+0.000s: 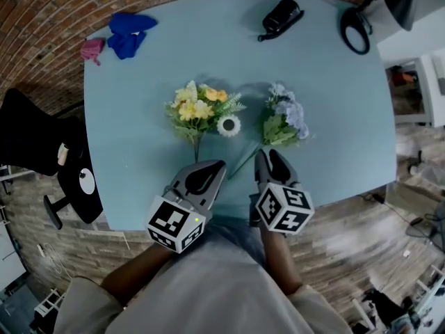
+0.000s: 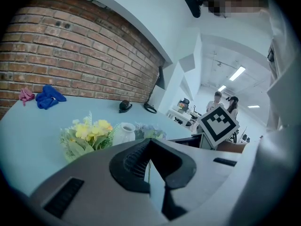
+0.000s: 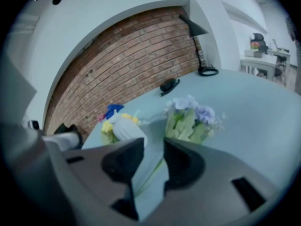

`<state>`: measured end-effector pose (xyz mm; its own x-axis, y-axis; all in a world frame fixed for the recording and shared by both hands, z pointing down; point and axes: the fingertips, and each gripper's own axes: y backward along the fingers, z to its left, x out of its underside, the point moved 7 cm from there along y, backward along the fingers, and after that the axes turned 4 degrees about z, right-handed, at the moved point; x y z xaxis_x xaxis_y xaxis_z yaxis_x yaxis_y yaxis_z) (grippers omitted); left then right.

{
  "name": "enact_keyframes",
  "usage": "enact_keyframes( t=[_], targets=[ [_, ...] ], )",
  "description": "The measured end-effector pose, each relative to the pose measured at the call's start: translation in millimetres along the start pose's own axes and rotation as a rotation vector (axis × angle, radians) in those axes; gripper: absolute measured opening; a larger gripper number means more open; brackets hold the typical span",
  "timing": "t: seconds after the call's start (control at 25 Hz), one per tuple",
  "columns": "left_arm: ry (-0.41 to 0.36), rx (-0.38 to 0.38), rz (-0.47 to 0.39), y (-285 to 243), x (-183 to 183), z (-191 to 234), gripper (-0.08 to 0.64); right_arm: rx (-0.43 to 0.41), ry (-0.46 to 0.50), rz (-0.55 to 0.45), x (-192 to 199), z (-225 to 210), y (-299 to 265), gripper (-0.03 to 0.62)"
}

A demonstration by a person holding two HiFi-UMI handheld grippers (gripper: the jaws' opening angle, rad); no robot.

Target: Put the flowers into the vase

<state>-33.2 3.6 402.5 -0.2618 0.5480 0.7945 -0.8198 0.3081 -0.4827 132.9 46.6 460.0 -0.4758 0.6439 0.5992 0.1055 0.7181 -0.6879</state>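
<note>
A bunch of yellow flowers [image 1: 197, 108] lies on the blue table [image 1: 132, 152], left of a small white vase [image 1: 229, 125]. A bunch of pale purple flowers [image 1: 285, 119] lies to the right of the vase, its green stem [image 1: 243, 161] running toward me. My right gripper [image 1: 268, 160] is open just behind that bunch. In the right gripper view the stem [image 3: 151, 172] lies in the gap between the jaws of my right gripper [image 3: 153, 147], untouched by the pads. My left gripper [image 1: 212, 169] is shut near the yellow bunch's stem end. In the left gripper view I see nothing held in my left gripper [image 2: 149, 149].
A blue cloth [image 1: 128, 33] and a pink cloth [image 1: 92, 49] lie at the far left corner. A black device [image 1: 280, 16] and a desk lamp's base [image 1: 354, 30] sit at the far right. A black chair [image 1: 42, 145] stands left of the table.
</note>
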Motion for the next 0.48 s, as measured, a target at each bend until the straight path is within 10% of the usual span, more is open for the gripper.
enact_keyframes(
  t=[0.48],
  targets=[
    [0.041, -0.013, 0.01, -5, 2, 10, 0.02, 0.009, -0.182, 0.102, 13, -20, -26, 0.129]
  ],
)
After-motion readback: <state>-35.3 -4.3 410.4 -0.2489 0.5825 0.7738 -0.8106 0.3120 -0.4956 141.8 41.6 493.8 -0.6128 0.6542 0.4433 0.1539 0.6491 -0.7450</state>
